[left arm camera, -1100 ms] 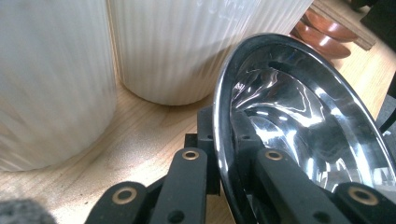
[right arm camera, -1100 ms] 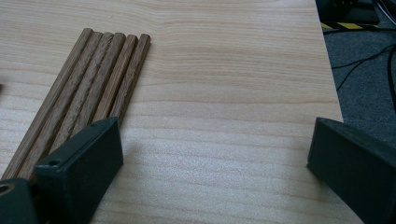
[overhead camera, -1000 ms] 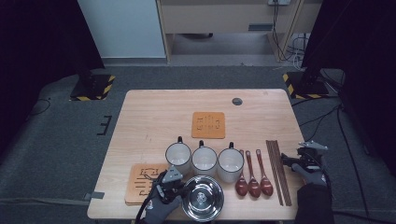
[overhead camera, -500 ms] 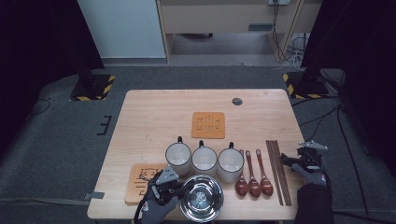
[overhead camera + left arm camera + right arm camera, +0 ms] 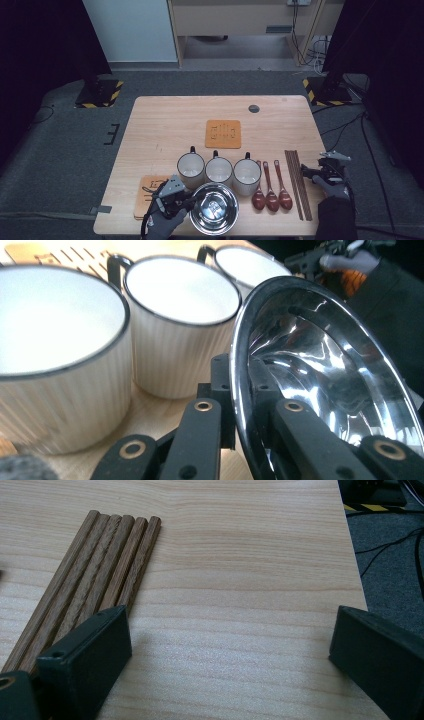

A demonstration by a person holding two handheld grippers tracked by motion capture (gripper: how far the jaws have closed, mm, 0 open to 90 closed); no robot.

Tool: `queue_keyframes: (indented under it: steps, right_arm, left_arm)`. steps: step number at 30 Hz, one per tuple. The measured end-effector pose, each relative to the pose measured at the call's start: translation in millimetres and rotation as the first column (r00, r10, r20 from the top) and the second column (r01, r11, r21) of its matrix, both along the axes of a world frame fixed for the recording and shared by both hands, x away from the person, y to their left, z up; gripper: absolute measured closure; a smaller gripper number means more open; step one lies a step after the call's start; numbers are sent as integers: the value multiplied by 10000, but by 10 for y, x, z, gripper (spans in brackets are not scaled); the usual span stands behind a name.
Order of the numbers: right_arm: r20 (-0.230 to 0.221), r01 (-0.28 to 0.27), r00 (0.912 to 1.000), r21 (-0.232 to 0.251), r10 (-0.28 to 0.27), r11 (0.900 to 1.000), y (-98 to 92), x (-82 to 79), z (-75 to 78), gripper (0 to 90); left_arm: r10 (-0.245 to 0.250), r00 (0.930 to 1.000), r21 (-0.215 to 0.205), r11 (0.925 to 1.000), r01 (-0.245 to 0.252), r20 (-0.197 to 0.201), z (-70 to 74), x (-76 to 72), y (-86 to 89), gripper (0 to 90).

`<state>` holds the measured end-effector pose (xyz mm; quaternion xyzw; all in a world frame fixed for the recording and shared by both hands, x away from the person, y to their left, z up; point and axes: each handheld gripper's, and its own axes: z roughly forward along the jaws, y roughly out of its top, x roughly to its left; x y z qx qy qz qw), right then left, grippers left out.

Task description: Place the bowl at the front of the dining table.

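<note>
Fingers of left gripper (image 5: 240, 405) pinch steel bowl (image 5: 214, 209) rim at desk (image 5: 165, 120) near edge; right gripper (image 5: 230, 645) wide open, empty, beside chopsticks (image 5: 95, 575) near right edge.

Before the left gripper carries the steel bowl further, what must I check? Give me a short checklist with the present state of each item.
1. Left gripper shut on the rim of the steel bowl: ok, one jaw stands inside the rim and one outside.
2. Bowl level: not ok, in the left gripper view it tilts steeply.
3. Bowl free of the three white mugs: cannot tell, its rim is very near the middle mug.
4. Bowl empty: ok, only reflections inside.
5. Right gripper out of the way: ok, open over bare table beside the wooden chopsticks.
6. Wooden spoons apart from the bowl: ok.
</note>
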<state>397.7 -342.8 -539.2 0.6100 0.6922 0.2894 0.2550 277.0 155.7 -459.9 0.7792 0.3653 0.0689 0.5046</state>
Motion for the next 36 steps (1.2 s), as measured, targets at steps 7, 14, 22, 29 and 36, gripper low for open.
queue_keyframes:
  steps: [7,14,22,29,36]
  right_arm:
    - [0,6,10000,3,-6,10000,0,0,0,31]
    - [-9,14,10000,-18,-14,10000,3,4,-1,28]
    - [-53,-8,10000,24,8,10000,4,7,-2,14]
    - [-46,-34,10000,-5,34,10000,0,8,-3,14]
    - [-25,-74,10000,0,74,10000,-5,6,-3,18]
  left_arm:
    - [85,9996,-287,9996,-77,270,119,19,24,841]
    - [50,9983,-468,9989,-24,573,253,70,-6,838]
    - [49,9965,-638,9980,5,838,397,154,-63,839]
    - [158,9944,-747,9972,-79,1050,522,240,-75,838]
    - [262,9914,-882,9960,-149,1283,661,327,-120,840]
